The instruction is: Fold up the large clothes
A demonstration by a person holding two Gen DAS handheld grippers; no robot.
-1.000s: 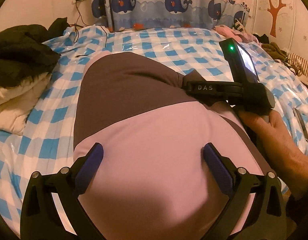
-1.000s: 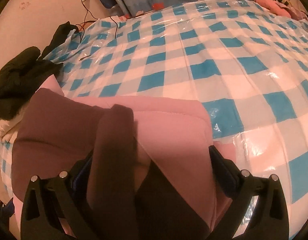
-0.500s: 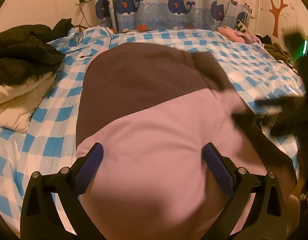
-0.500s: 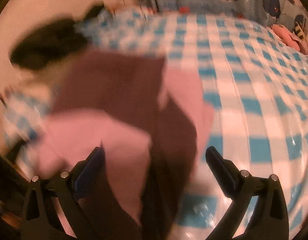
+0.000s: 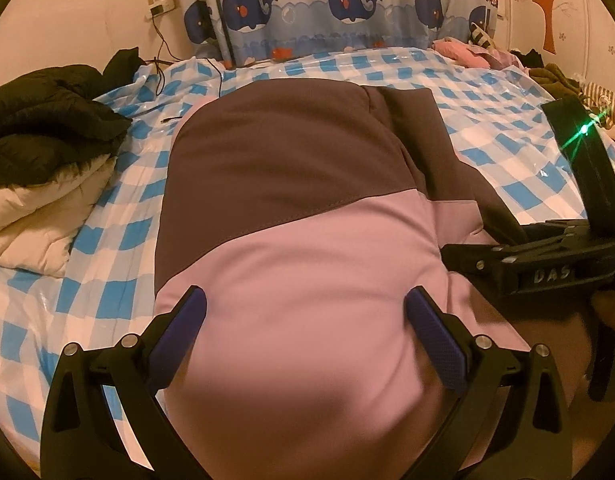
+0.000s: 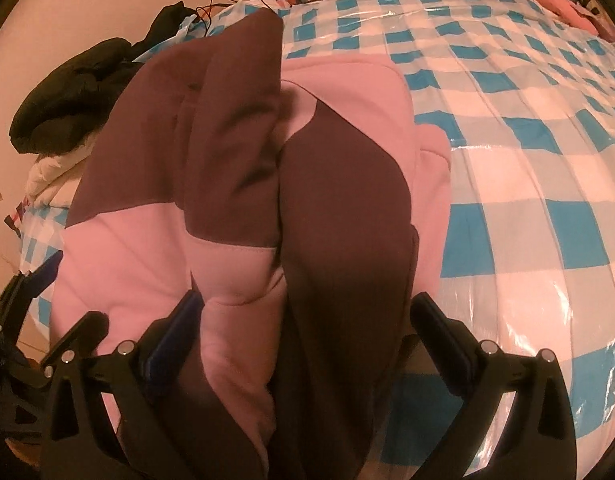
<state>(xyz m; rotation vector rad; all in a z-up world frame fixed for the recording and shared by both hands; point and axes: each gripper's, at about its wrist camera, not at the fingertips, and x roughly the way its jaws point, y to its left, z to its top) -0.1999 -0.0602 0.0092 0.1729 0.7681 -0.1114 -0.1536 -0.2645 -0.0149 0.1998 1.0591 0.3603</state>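
Observation:
A large pink and dark brown sweatshirt [image 5: 299, 208] lies on the blue checked bed cover [image 5: 119, 264], its sleeves folded in over the body. My left gripper [image 5: 305, 320] is open, low over the pink lower part near the front edge. My right gripper [image 6: 303, 328] is open, with the folded sleeve and side of the sweatshirt [image 6: 327, 208] bunched between its wide jaws. The right gripper's body also shows at the right of the left wrist view [image 5: 547, 264]. Part of the left gripper [image 6: 23, 312] shows at the left edge of the right wrist view.
A black jacket [image 5: 47, 124] on a cream quilt [image 5: 35, 216] is piled at the left of the bed. Pink clothes [image 5: 467, 50] lie at the far right. A whale curtain [image 5: 339, 4] hangs behind the bed. A cable [image 5: 163, 76] runs from a wall socket.
My right gripper has swung back from the far side of the sweatshirt to its near right edge. The brown sleeve now lies folded over the body. My left gripper has hardly moved.

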